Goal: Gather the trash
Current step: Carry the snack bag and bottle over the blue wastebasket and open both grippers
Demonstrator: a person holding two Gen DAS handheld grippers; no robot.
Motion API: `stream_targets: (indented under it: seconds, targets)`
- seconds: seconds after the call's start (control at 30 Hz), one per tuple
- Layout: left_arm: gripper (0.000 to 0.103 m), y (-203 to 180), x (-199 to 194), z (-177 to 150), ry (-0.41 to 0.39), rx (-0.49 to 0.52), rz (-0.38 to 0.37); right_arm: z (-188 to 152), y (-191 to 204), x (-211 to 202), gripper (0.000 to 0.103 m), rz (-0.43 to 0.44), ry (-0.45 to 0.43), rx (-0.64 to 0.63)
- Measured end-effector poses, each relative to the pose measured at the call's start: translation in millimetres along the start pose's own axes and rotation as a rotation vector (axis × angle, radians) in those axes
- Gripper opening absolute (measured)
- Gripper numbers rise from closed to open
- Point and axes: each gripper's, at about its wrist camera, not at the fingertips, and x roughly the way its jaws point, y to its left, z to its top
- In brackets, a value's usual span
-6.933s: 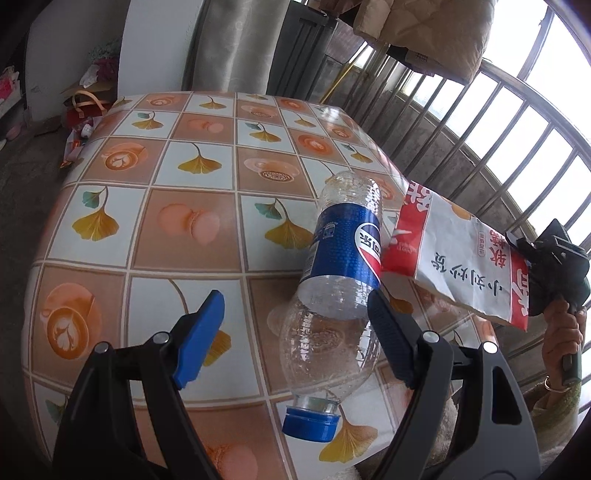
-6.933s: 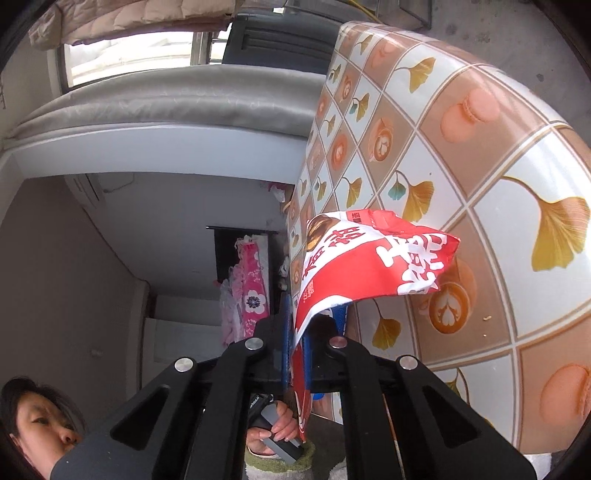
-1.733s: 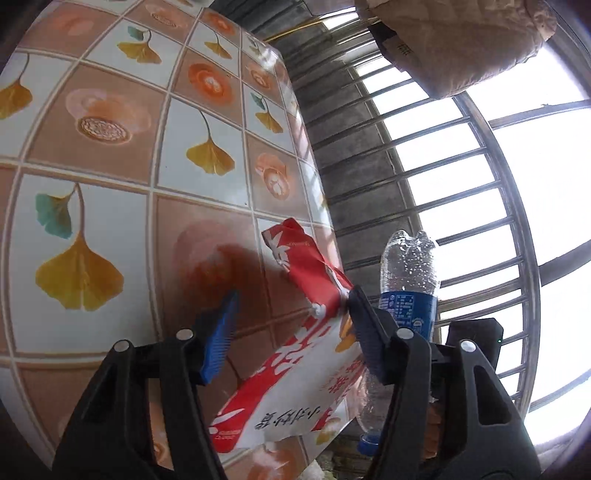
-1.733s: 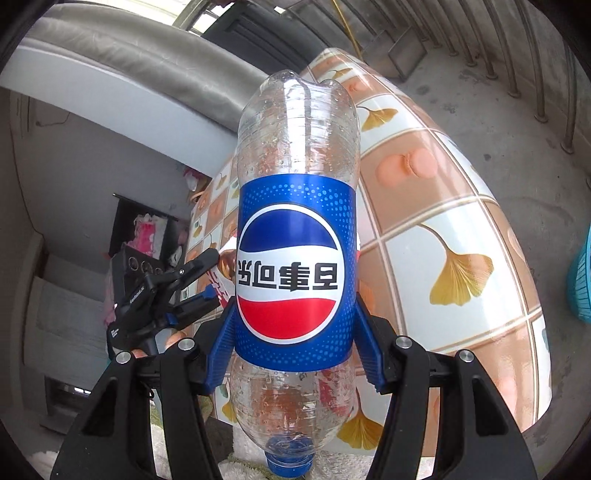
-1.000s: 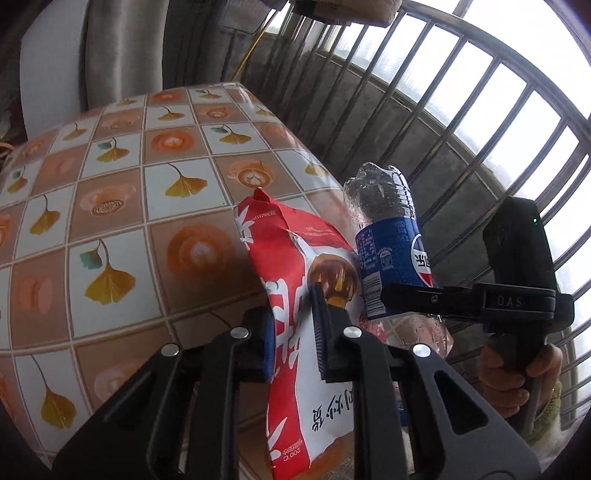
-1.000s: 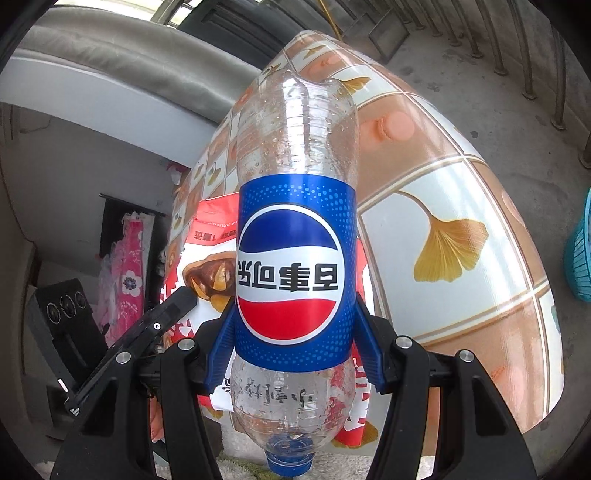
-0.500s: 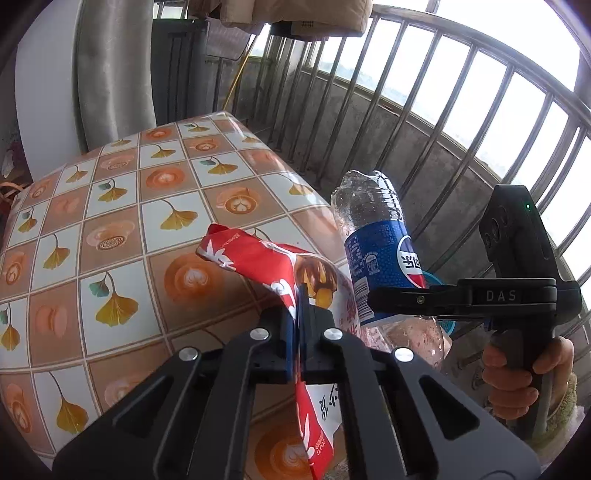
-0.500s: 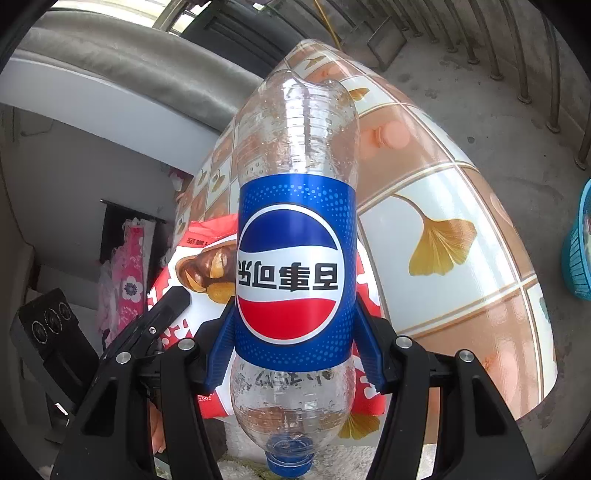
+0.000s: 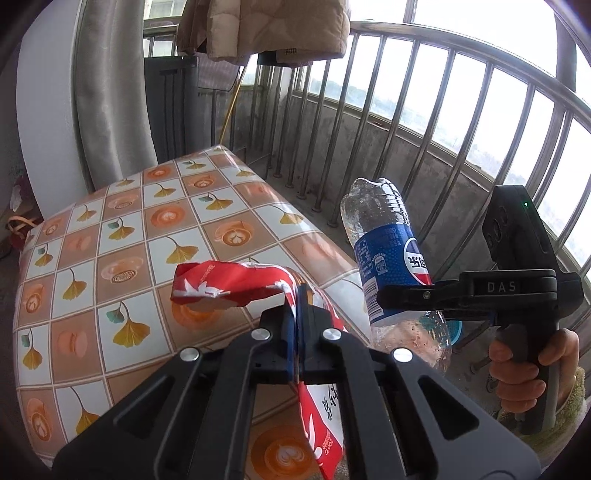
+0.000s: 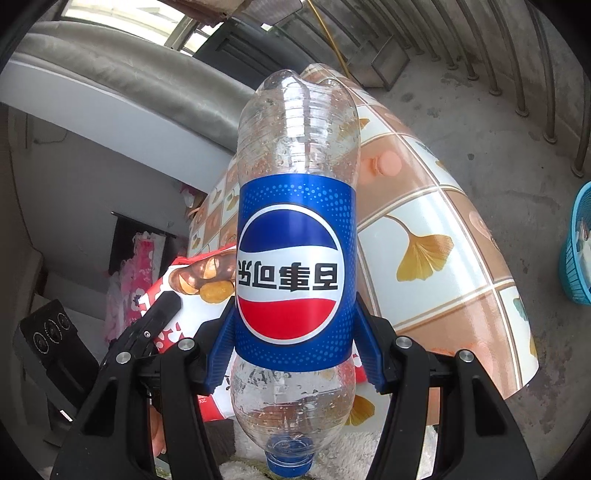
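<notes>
The left gripper (image 9: 296,314) is clamped tight on a red and white snack wrapper (image 9: 236,286); the blue pads meet w/ only the thin foil between them. The wrapper's top end sticks out fwd and to the left of the jaws, crumpled, held clear above the table (image 9: 110,236). Its lower end hangs down below the jaws, w/ printed characters showing (too bent to read). In the right wrist view the same wrapper (image 10: 192,280) shows behind the bottle, w/ a picture of nuts or similar on it.

The right gripper (image 10: 293,354) holds a clear plastic cola bottle (image 10: 291,266) upside down: blue cap toward the camera at the bottom, base pointing away. Its blue pads press on both sides of the blue label, jaws about mid-width. The bottle looks empty apart from droplets inside. From the left wrist view, the bottle (image 9: 388,258) sits off the table's right edge, in front of the metal railing (image 9: 443,129), and a hand (image 9: 524,369) grips the right gripper's handle.

The table has an oilcloth w/ ginkgo leaves and coffee cups. A blue plastic basket (image 10: 576,247) stands on the concrete floor at the right edge of the right wrist view, well apart from the table. A beige quilted jacket (image 9: 266,26) hangs above the railing.
</notes>
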Motion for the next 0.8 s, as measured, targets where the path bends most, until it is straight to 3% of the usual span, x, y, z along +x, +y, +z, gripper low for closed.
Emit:
stream_targets:
  seconds: [0.37,0.6,0.8]
  targets:
    - [0.000,-22,-20,6,-0.069,0.052,0.008,-15,-3,-29,0.057,0.028,-0.048,-0.003]
    - [0.000,-42,-17,18,-0.088,0.068,-0.076,-28,-25,-59,0.057,0.041,-0.104,0.044]
    - [0.000,-81,8,41,-0.065,0.118,-0.178,-40,-75,-106,0.057,0.005,-0.219,0.151]
